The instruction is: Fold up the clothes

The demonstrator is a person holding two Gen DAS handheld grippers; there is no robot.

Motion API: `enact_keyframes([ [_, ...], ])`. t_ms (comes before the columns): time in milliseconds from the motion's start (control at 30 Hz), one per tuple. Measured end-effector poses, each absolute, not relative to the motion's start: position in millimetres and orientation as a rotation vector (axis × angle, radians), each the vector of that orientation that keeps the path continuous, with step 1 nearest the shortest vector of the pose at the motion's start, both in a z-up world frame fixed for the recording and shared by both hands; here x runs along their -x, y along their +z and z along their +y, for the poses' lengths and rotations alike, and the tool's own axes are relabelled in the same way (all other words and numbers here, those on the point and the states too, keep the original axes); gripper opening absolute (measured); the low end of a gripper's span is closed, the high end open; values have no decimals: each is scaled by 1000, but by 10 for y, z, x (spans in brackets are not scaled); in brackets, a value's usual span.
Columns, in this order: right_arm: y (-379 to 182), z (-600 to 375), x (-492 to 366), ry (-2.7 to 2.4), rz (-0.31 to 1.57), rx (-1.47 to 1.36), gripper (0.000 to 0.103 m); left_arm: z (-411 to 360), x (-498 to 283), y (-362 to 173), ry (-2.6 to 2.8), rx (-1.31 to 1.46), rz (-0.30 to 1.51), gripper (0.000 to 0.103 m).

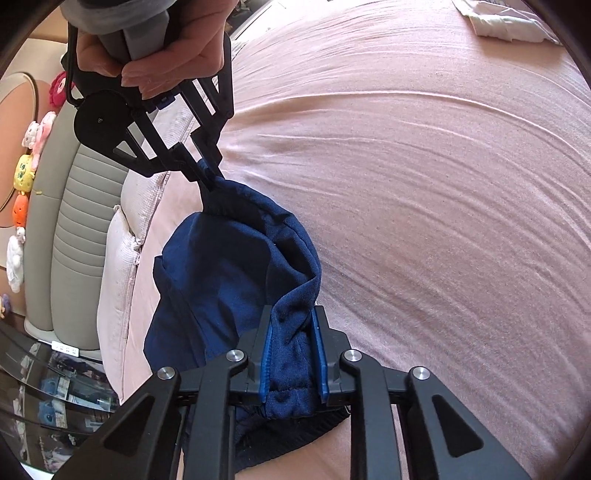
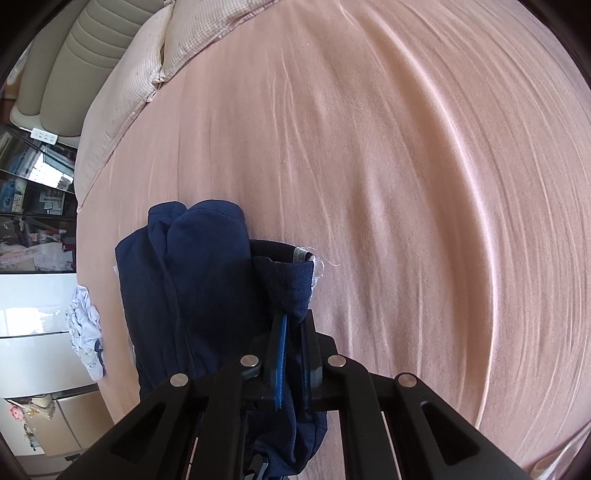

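Both grippers have hold of the same navy garment (image 1: 236, 266), which hangs in a bunched loop above the pink bed (image 1: 424, 184), low and left of centre in both views. The left gripper (image 1: 293, 354) has its jaws clenched on a thick gathered hem at the bottom of its own view, and the right gripper (image 1: 208, 173), held in the person's hand (image 1: 155, 48) at the upper left of that view, has its jaws pinched shut on another edge. In the right wrist view the same grip shows at the bottom centre (image 2: 291, 354), with cloth draped over the blue pads. To do this step well, I'd say the two grips should draw apart so the cloth goes taut and flat, then lower it onto the open sheet in the middle and right of the frame before any crease is made; folding it while it sags like this would likely trap wrinkles. Whether it is a shirt or shorts I can't quite tell, bunched as it is. Pillows (image 2: 140, 74) sit at the upper left, a white crumpled cloth (image 2: 86, 328) lies at the bed's left edge, and a pale folded piece (image 1: 506, 22) rests at the upper right; all are well apart from the landing spot.
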State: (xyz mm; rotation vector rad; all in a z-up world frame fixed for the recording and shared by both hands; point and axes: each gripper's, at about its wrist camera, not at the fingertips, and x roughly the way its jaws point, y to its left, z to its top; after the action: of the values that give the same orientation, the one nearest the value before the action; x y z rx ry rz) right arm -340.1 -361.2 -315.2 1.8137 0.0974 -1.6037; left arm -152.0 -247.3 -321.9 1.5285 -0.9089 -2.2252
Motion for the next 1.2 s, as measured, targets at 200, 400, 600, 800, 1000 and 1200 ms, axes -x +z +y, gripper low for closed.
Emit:
enact_keyframes([
  [200, -3098, -3679, 3355, -1623, 160, -1792, 3, -2558, 1519, -3152, -2306, -1598, -738, 11],
  [400, -3025, -3775, 3316, -1636, 211, -1771, 2, -2714, 1493, -3014, -2361, -1604, -561, 11],
  [600, -2943, -3888, 3285, -1637, 245, -1760, 2, -2846, 1474, -2915, -2376, -1598, -481, 11],
  [800, -2858, -4004, 3251, -1643, 280, -1747, 2, -2885, 1422, -2858, -2382, -1592, -459, 11],
  [1000, -2739, -4234, 3137, -1631, 326, -1724, 2, -3089, 1327, -2768, -2370, -1569, -426, 11],
  [1200, -2591, -4490, 2988, -1616, 380, -1694, 2, -3307, 1200, -2695, -2334, -1537, -378, 11],
])
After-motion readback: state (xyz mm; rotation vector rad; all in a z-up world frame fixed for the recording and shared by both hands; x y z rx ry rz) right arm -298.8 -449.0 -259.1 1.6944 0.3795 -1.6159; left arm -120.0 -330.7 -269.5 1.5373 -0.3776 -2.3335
